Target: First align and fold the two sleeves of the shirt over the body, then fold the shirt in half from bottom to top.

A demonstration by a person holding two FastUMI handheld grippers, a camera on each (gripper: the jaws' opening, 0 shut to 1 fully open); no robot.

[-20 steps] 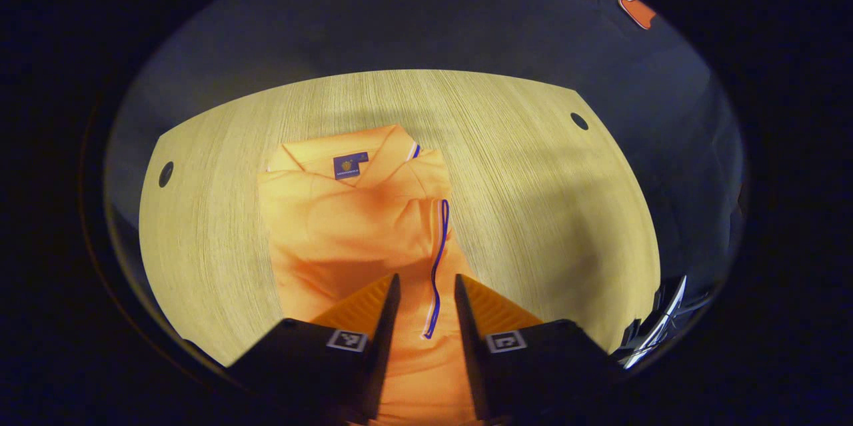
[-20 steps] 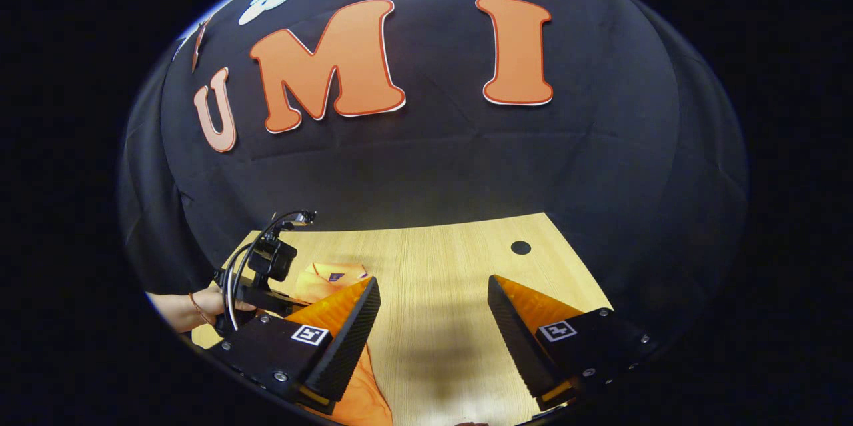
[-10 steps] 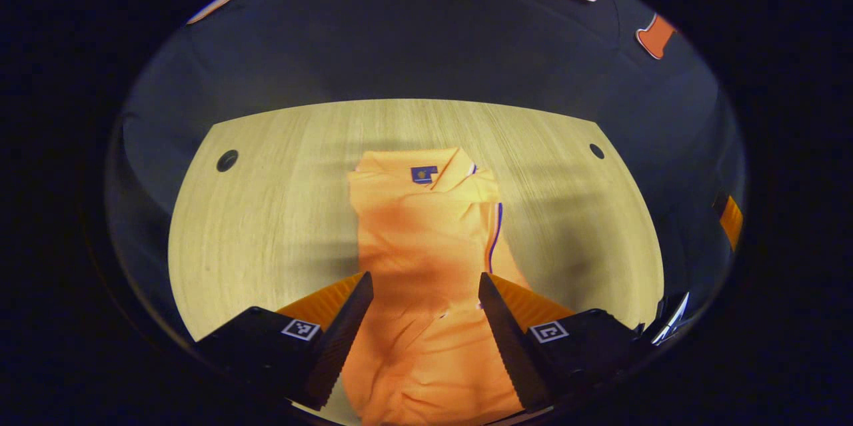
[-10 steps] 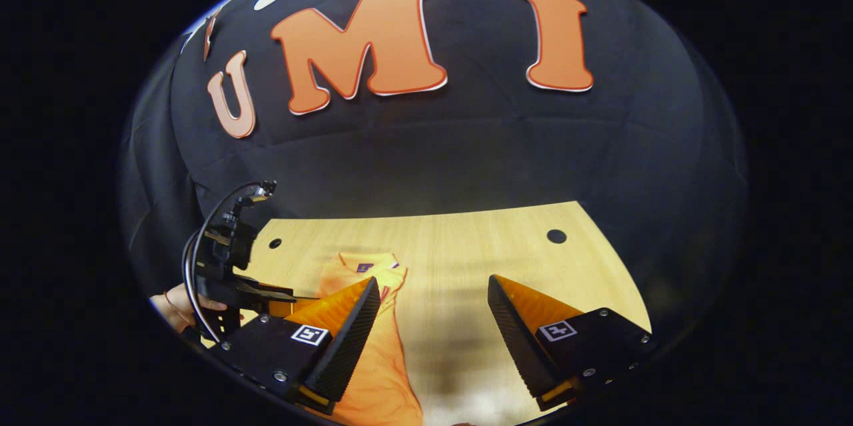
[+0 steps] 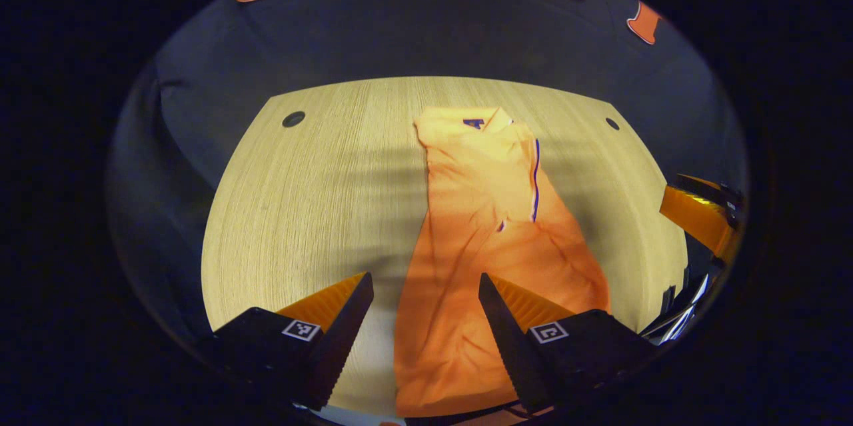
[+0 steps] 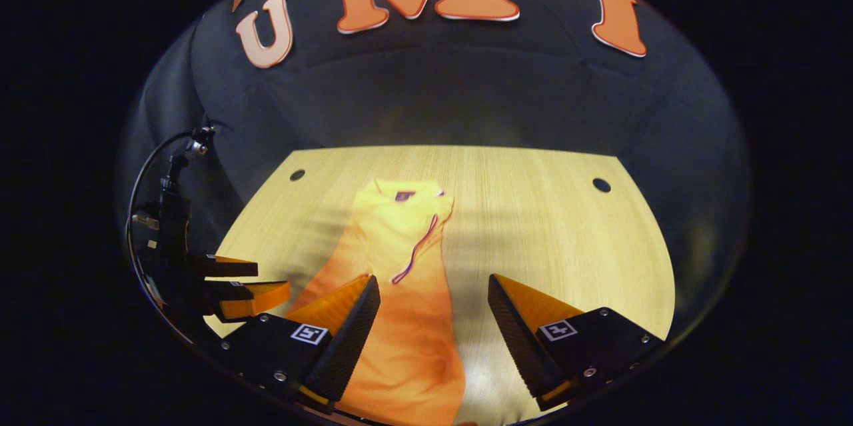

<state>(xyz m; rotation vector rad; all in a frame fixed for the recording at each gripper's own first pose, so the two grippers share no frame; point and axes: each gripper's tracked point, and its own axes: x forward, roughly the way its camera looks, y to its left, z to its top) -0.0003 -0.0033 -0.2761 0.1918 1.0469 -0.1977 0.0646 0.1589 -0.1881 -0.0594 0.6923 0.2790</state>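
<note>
Shirt lay lengthwise up centre frame, collar far, hem nearest both tongs, each apart, empty.

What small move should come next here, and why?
Probably lower both open claws to the shirt's near hem. It lies as a narrow strip on the table with the sleeves apparently folded in, the bottom-to-top fold not yet done. The left claw and right claw hover above it, holding nothing.
</note>
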